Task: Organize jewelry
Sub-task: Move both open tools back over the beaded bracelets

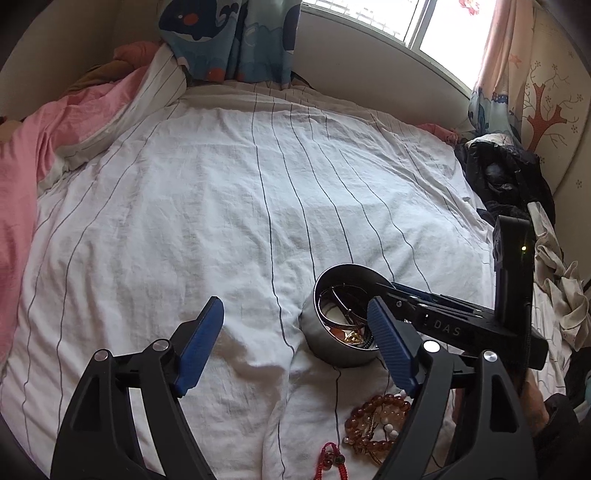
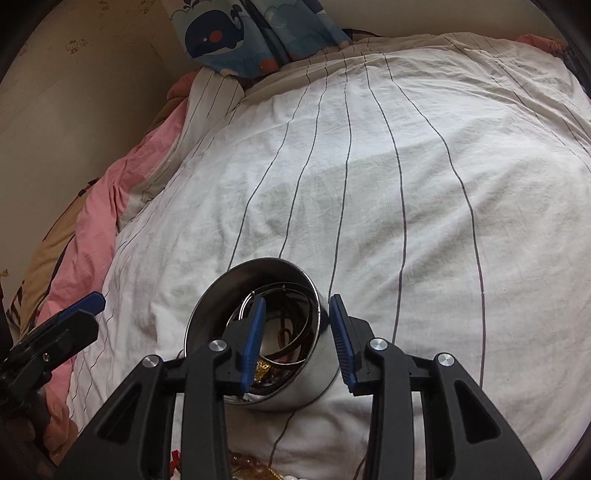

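a bed covered by a white quilt [image 1: 229,206] with thin dark stripes fills both views. a round metal bowl [image 1: 334,345] sits on the quilt, pressed a little into the soft fabric. inside the bowl lie thin metal bangles [image 2: 284,306], dark cords and a small gold-coloured piece.

the left gripper [image 1: 291,343] hangs over the quilt with its blue-padded fingers spread wide apart and nothing between them. the bowl lies just beside its right finger, which overlaps the bowl's near rim in the left wrist view.

the right gripper [image 2: 297,339] is at the bowl, its two blue pads partly apart. one pad sits over the inside of the bowl and the other outside its wall, so the rim stands between them. neither pad presses on the rim, and the gripper holds nothing.

on the quilt in front of the bowl, near the bottom edge of the left wrist view, lie an amber bead bracelet [image 1: 373,424], a few pearl-like beads beside it, and a red braided cord bracelet [image 1: 328,461].

a pink blanket [image 1: 33,155] is bunched along the left side of the bed. a blue whale-print curtain [image 1: 229,37] hangs at the far end by a bright window [image 1: 443,33].
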`<state>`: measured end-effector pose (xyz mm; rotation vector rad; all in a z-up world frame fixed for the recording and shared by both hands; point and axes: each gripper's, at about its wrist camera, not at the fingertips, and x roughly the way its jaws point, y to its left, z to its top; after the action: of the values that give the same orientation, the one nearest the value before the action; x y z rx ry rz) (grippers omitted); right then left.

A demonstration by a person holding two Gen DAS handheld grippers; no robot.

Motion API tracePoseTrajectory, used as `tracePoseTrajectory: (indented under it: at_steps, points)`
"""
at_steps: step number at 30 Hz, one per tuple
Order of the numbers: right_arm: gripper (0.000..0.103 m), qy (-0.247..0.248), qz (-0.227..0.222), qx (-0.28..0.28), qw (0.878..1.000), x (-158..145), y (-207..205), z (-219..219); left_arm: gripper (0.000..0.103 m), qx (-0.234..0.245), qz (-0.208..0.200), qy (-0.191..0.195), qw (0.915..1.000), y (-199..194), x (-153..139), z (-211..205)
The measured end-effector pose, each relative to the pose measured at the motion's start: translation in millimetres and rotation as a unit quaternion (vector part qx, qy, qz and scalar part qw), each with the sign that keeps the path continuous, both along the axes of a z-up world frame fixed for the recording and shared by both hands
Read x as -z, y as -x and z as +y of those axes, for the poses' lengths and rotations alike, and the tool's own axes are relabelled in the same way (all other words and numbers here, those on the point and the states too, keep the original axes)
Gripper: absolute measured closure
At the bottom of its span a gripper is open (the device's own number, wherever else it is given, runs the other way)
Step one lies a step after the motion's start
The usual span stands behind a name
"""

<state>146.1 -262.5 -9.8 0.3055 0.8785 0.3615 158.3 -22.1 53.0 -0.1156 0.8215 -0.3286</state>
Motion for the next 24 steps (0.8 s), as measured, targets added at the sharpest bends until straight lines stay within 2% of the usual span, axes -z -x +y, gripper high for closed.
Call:
tracePoseTrajectory:
  at_steps: [2,4,7,9,13,15,19,24]
  points:
    - [0.066,-0.004,-0.004,0.002,1.000,-5.3,16.5,-3.6,0.024,-0.002,-0.019,-0.035,0.9992,7.0,-3.3,-7.0]
    - [0.063,0.007,-0.031,0.000,0.999,-13.9,43.7,-3.3,0.020,-0.006,-0.038,-0.067,0.9970,15.1,-7.0,-11.4]
    - [0.056,0.038,-0.060,-0.003,0.997,-20.1,88.0,1.4,0.015,-0.013,-0.057,-0.094,0.9939,34.5,-8.5,-13.1]
    - [0.055,0.054,-0.071,-0.005,0.996,-21.4,113.1,4.5,0.013,-0.015,-0.062,-0.109,0.9919,48.6,-5.8,-12.1]
    - [0.049,0.069,-0.107,-0.001,0.992,-21.6,149.9,5.9,0.009,-0.017,-0.066,-0.128,0.9894,73.3,0.2,-11.5]
    - [0.049,0.061,-0.110,0.004,0.992,-16.2,157.4,3.1,0.008,-0.012,-0.070,-0.135,0.9884,79.4,1.2,-13.7]
    - [0.049,0.051,-0.089,0.011,0.995,-6.2,149.4,-0.3,0.007,-0.006,-0.079,-0.148,0.9859,81.3,2.3,-19.1]
    - [0.049,0.056,-0.086,0.013,0.995,-3.1,147.9,-2.3,0.007,-0.004,-0.067,-0.156,0.9854,76.6,10.8,-22.2]
